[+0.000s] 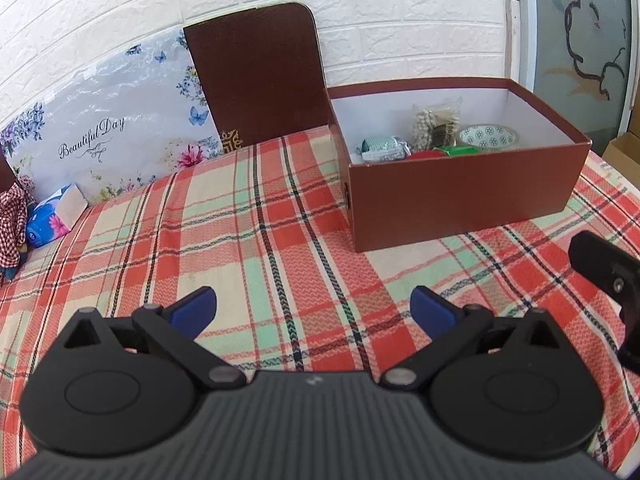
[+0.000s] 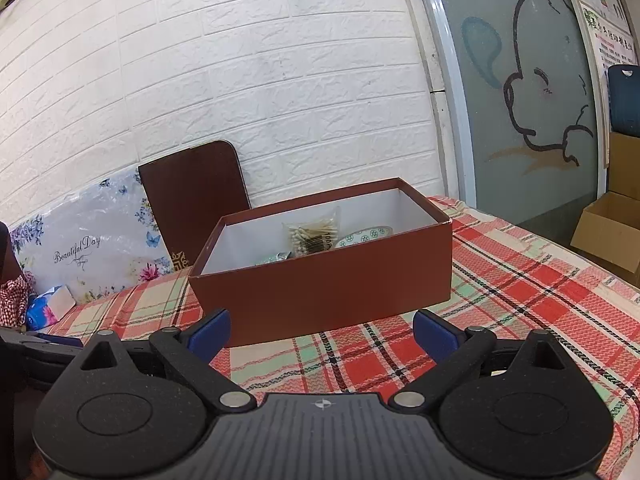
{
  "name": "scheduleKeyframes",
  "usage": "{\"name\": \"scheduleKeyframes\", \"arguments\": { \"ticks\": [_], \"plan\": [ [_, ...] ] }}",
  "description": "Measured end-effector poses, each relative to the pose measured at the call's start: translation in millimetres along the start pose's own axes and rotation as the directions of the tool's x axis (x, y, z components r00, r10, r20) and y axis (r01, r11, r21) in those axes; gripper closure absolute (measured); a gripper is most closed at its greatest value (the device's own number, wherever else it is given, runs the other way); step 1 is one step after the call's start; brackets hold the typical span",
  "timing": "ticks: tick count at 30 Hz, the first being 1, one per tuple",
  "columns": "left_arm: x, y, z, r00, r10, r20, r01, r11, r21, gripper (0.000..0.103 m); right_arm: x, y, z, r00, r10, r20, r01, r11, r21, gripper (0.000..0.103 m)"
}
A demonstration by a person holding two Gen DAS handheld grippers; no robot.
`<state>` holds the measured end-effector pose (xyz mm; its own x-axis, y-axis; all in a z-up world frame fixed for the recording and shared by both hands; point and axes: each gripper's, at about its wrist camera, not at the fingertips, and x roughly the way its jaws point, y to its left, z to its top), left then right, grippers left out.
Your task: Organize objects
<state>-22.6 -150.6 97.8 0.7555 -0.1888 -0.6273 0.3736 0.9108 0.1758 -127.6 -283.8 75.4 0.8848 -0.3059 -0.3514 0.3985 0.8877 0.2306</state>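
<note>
Brown box [image 2: 320, 300] is sitting open on the plaid counter [image 1: 260, 240], holding cotton swabs [image 1: 434, 126] and a patterned bowl [image 1: 488, 136]. I am holding the left gripper [image 1: 313, 312] and right gripper [image 2: 322, 336] spread wide, both empty.

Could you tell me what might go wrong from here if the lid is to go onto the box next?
1. The bag of cotton swabs stands tall in the brown box, close to rim level, so a lid could crush or catch it.
2. The lid only leans against the wall and may slide when gripped.
3. Both the left gripper and right gripper are open and empty; the wide lid probably needs both.
</note>
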Motion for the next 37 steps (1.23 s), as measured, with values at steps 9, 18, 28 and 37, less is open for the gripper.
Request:
{"name": "scheduleKeyframes", "arguments": {
  "ticks": [9,18,28,37],
  "plan": [
    [0.5,-0.6,-0.7,1.0,-0.007,-0.013,0.007,1.0,0.0,0.0,1.9,-0.8,-0.6,1.0,0.002,-0.011,-0.002,1.0,0.006,0.005],
    [0.0,-3.7,-1.6,1.0,0.02,-0.014,-0.019,0.999,0.026,0.0,2.8,-1.2,-0.9,1.0,0.003,-0.012,-0.003,1.0,0.006,0.005],
    [5.0,-1.7,-3.1,0.998,0.018,-0.062,-0.017,1.0,0.014,0.0,3.4,-1.8,-3.3,1.0,0.0,-0.021,0.0,1.0,0.012,0.005],
    [2.7,-4.9,-5.0,0.998,-0.032,-0.05,0.033,0.999,0.023,0.0,4.7,-0.6,-4.7,1.0,-0.003,-0.029,0.003,1.0,0.009,0.005]
  ]
}}
